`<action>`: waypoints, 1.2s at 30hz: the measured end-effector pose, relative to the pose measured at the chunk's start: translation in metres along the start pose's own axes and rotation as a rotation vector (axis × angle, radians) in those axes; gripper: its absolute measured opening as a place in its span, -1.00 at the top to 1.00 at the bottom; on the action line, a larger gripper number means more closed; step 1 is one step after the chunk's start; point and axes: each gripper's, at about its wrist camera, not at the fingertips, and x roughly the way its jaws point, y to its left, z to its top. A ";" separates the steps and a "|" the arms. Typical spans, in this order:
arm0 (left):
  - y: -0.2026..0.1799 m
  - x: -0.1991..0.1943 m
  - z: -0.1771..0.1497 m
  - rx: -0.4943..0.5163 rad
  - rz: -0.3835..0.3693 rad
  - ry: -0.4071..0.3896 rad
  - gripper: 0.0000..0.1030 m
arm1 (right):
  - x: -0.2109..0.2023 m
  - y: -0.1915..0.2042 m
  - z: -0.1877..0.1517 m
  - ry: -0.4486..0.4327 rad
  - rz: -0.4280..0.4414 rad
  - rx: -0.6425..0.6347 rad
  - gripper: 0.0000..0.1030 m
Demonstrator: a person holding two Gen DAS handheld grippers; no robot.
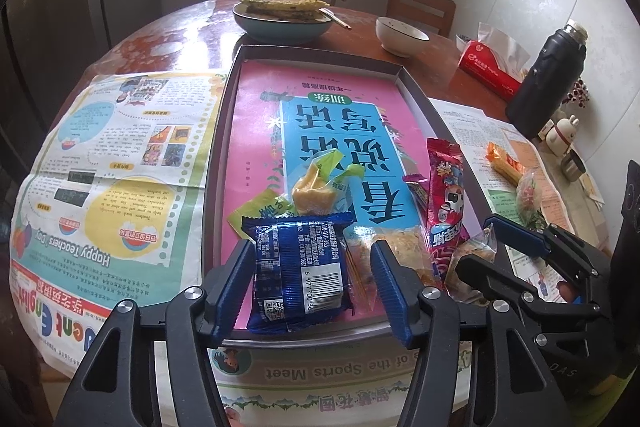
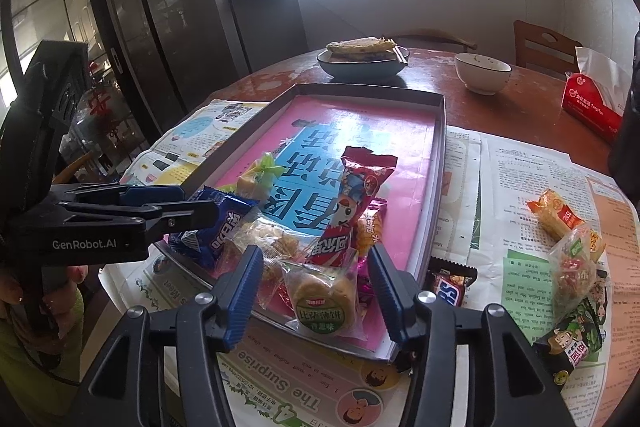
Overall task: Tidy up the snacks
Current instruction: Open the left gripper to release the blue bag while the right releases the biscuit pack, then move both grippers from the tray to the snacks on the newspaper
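A shallow grey tray (image 1: 236, 75) lined with a pink book holds several snacks at its near end. My left gripper (image 1: 312, 287) is open, its jaws on either side of a blue biscuit pack (image 1: 300, 275), not closed on it. My right gripper (image 2: 316, 291) is open around a round pastry in clear wrap (image 2: 324, 297) at the tray's near corner. A red candy packet (image 2: 356, 199) and a yellow cake (image 1: 312, 193) lie further in. The left gripper also shows in the right wrist view (image 2: 192, 205).
On the newspaper right of the tray lie loose snacks: an orange pack (image 2: 556, 215), a clear bag of sweets (image 2: 572, 267), a seaweed pack (image 2: 568, 341) and a chocolate bar (image 2: 448, 289). A food bowl (image 1: 282, 23), white bowl (image 1: 400, 35), tissue box (image 1: 490, 67) and black flask (image 1: 548, 79) stand behind.
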 end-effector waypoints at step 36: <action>-0.027 -0.040 -0.001 0.043 -0.015 -0.099 -0.50 | -0.045 -0.006 0.003 -0.130 -0.066 0.017 -0.50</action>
